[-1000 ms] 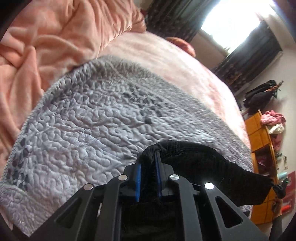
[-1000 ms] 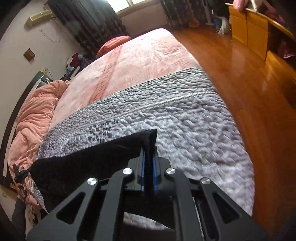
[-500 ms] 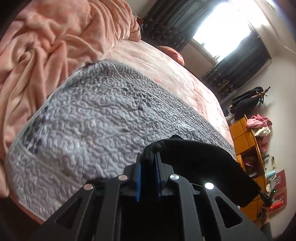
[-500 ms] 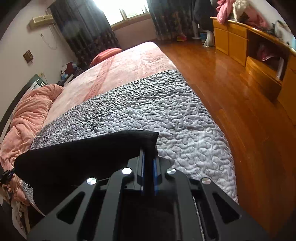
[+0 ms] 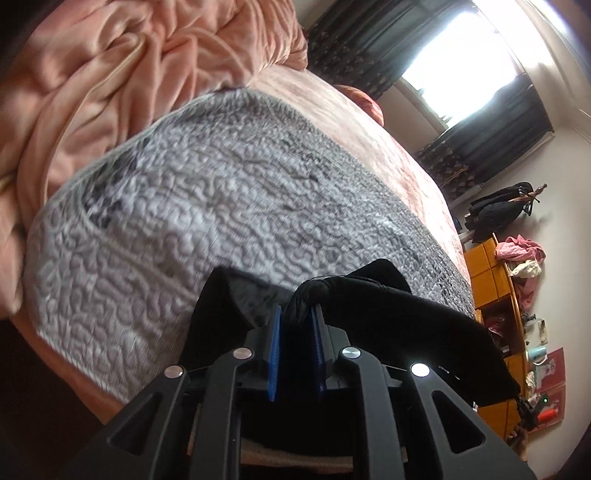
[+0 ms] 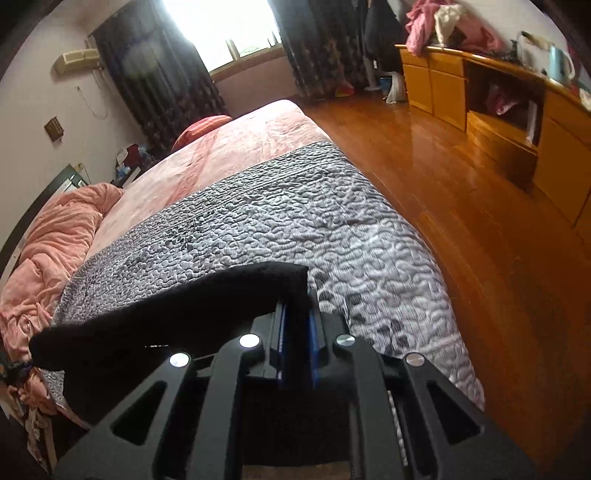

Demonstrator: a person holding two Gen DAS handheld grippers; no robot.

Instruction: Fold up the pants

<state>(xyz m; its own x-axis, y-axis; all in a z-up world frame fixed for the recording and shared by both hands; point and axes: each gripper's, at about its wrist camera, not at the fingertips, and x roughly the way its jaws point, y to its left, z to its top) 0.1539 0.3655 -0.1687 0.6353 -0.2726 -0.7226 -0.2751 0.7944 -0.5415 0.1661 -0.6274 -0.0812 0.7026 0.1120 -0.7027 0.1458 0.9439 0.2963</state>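
Note:
Black pants (image 5: 413, 325) hang stretched between my two grippers above the near edge of a grey quilted bedspread (image 5: 207, 221). In the left wrist view my left gripper (image 5: 297, 314) is shut on a bunched corner of the dark cloth, which runs off to the right toward the other gripper (image 5: 524, 410). In the right wrist view my right gripper (image 6: 297, 314) is shut on the opposite corner, and the pants (image 6: 177, 314) stretch left across the bedspread (image 6: 295, 229). The lower part of the pants hangs out of sight below the fingers.
A crumpled pink blanket (image 5: 110, 81) lies along the bed's far side, on a pink sheet (image 6: 240, 147) with a red pillow (image 6: 201, 127). A wooden floor (image 6: 498, 240) and yellow cabinets (image 6: 498, 107) with clothes on top flank the bed. Dark curtains frame a bright window (image 6: 221, 33).
Both grippers have drawn back toward the foot of the bed with the pants still clamped. More of the bedspread's near edge and the room beyond now show.

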